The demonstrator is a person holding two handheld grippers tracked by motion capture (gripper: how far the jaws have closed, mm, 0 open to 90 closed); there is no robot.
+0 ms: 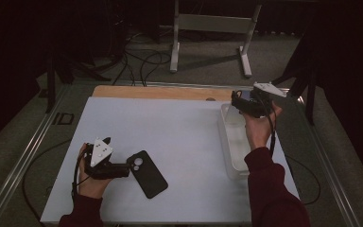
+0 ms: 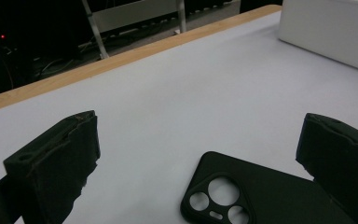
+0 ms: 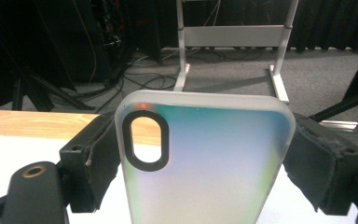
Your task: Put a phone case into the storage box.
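The right hand-held gripper [image 3: 205,163] is holding a translucent phone case [image 3: 205,158] across its width, jaws standing wide apart and pressing on both long edges. In the high view this right hand-held gripper [image 1: 238,101] is hanging over the far end of a clear plastic bin [image 1: 231,151] at the right side of the worktop [image 1: 170,127]. The case is standing upright between the jaws, its camera cut-out toward the top.

The left hand-held gripper [image 2: 196,154] is standing open with nothing between its jaws. It is sitting low at the near left of the worktop, just beside a black phone case [image 2: 256,196] lying flat, camera holes toward the gripper. In the high view the left hand-held gripper [image 1: 123,169] is pointing at the black phone case [image 1: 146,173]; whether a jaw is touching it cannot be told.

Risks, as judged from here:
- The translucent case is thin-walled and flexible; a squeeze across the width is likely bowing it, and it could spring out of the pads.
- Held high over the bin, a release may be tipping it against the rim, so it lands outside.
- The black case is lying flat on a smooth sheet; jaws closing from the side could simply push it along instead of seizing it.
- Both cables are trailing near the worktop edge and could snag.
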